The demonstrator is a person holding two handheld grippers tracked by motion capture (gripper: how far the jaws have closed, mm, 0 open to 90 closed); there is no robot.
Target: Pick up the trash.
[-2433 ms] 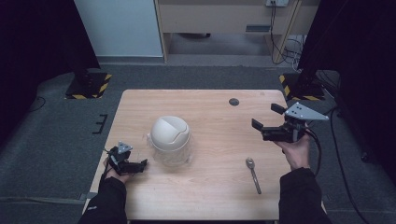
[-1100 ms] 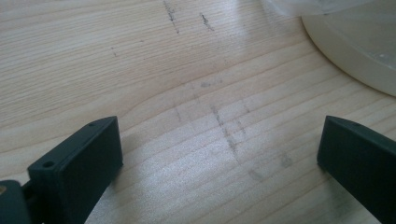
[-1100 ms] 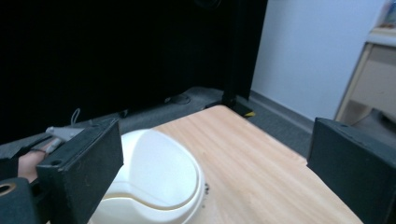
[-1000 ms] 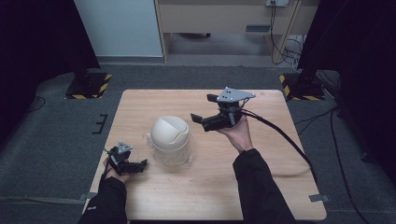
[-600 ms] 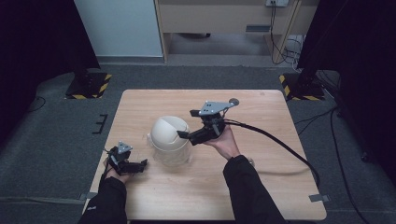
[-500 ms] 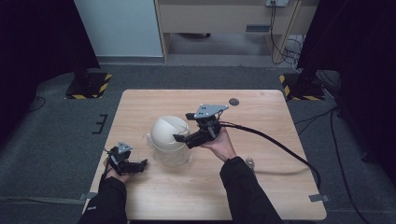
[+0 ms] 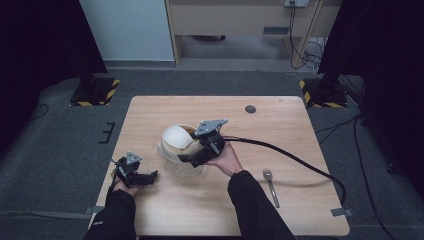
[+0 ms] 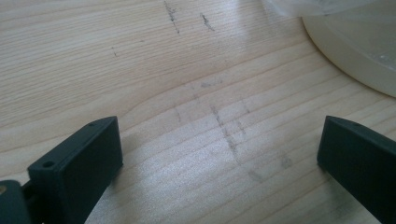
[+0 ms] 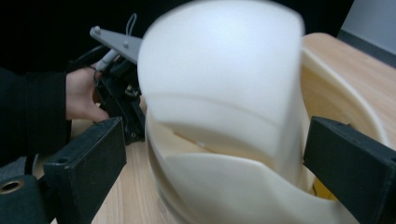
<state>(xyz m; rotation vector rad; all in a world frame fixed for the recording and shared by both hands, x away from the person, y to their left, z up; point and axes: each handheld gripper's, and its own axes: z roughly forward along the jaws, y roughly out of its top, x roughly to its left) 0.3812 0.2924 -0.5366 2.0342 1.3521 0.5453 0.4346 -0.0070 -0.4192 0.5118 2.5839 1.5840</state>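
the cream lidded container (image 7: 179, 146) sits at the middle of the table (image 7: 300, 150), a little left of centre frame. the right gripper (image 7: 196, 156) has its jaws spread wide on either side of the domed lid (image 9: 219, 79), not pinching it, seemingly lined up to swing it. the left gripper (image 7: 145, 177) rests released at lower left, jaws apart over bare wood, probably just waiting. a spoon (image 7: 271, 186) lies at lower right.

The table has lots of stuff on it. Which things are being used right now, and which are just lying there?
In use:
- white domed container, with its swing lid tipped
- right gripper, jaws open at the container's side
- left gripper, open, resting on the table near the container

Just lying about:
- spoon, near the right forearm
- small dark round disc, near the far edge
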